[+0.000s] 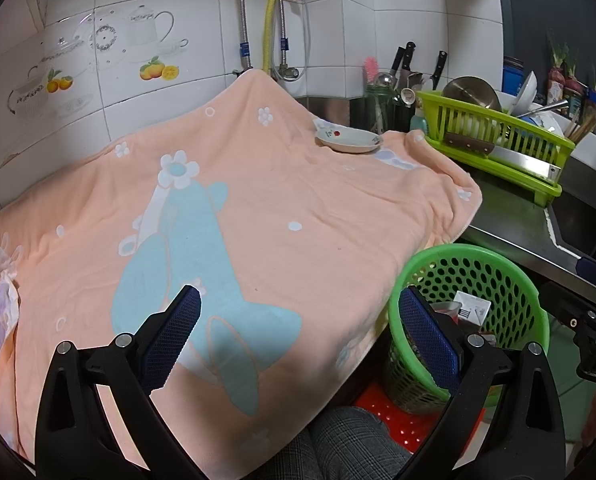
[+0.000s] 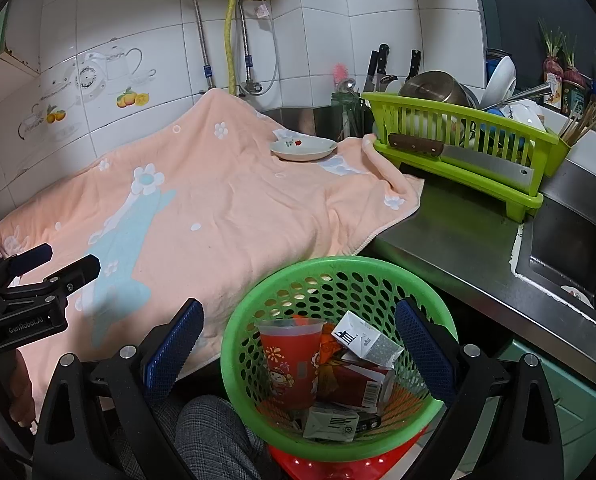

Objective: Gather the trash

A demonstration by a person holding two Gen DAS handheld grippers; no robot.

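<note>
A green perforated trash basket (image 2: 234, 344) stands on a red stool below the counter edge; it also shows in the left wrist view (image 1: 534, 304). It holds a red paper cup (image 2: 290, 364), a white carton (image 2: 366, 340), a red box (image 2: 358, 384) and a grey-white box (image 2: 330, 424). My right gripper (image 2: 298, 352) is open and empty just above the basket. My left gripper (image 1: 298, 336) is open and empty above the peach towel (image 1: 258, 208); it also shows at the left of the right wrist view (image 2: 56, 262).
A small white dish (image 1: 348, 140) sits on the towel's far side. A lime dish rack (image 2: 458, 148) with a cleaver, pots and bowls stands on the steel counter (image 2: 458, 240). A sink (image 2: 570, 248) lies at right. Knives and pipes line the tiled wall.
</note>
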